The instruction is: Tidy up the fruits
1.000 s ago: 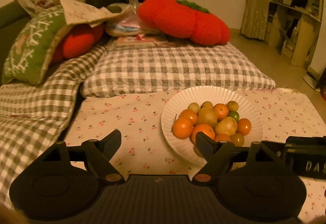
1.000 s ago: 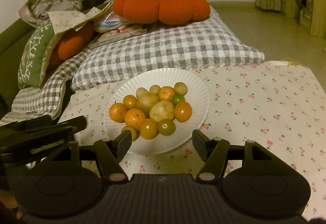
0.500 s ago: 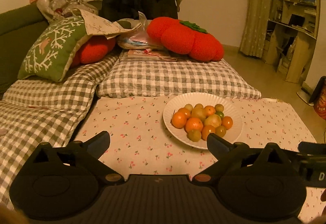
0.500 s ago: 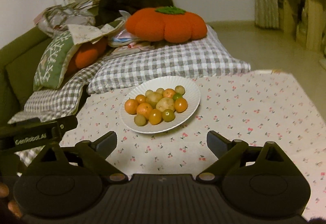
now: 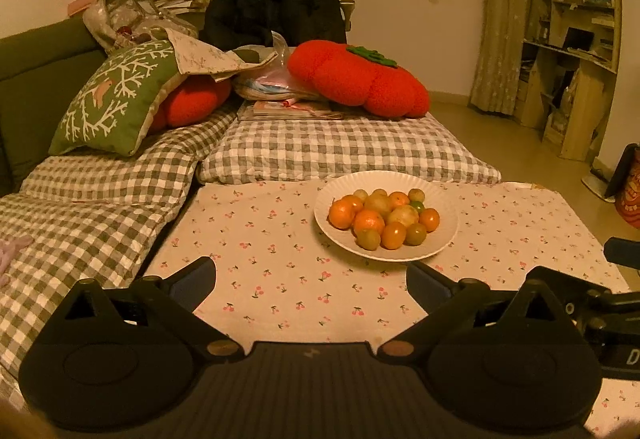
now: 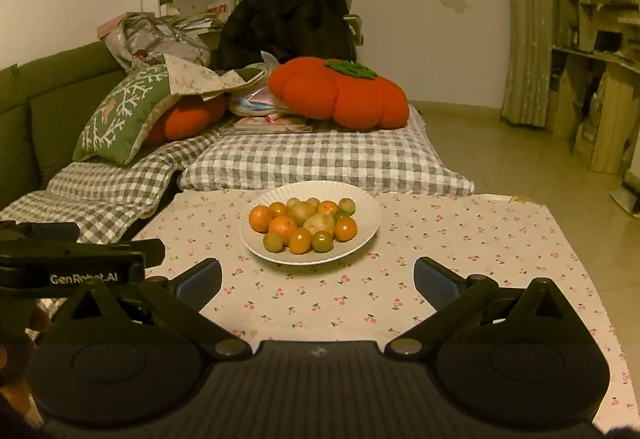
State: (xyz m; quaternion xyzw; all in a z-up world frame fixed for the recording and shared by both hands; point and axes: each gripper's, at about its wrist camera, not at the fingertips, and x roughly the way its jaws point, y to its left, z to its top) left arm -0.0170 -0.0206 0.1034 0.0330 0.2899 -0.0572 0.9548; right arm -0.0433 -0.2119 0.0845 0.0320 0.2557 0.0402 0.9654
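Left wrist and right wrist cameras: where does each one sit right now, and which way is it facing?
Left wrist: on the left gripper, facing forward and downward over its open fingers at the plate of fruit, which lies right of centre; the right gripper's body shows at the right edge.
Right wrist: on the right gripper, open too, plate about centred; the left gripper's body pokes in at left.
Both share: plate, cherry-print cloth, checked cushion, orange persimmon pillow.

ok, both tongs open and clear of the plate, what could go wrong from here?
1. The fruits are heaped on the plate; picking one may send neighbours rolling off.
2. The plate sits on a loose tablecloth, so a push could slide it.
3. The left tongs and right tongs sit close together and could collide.
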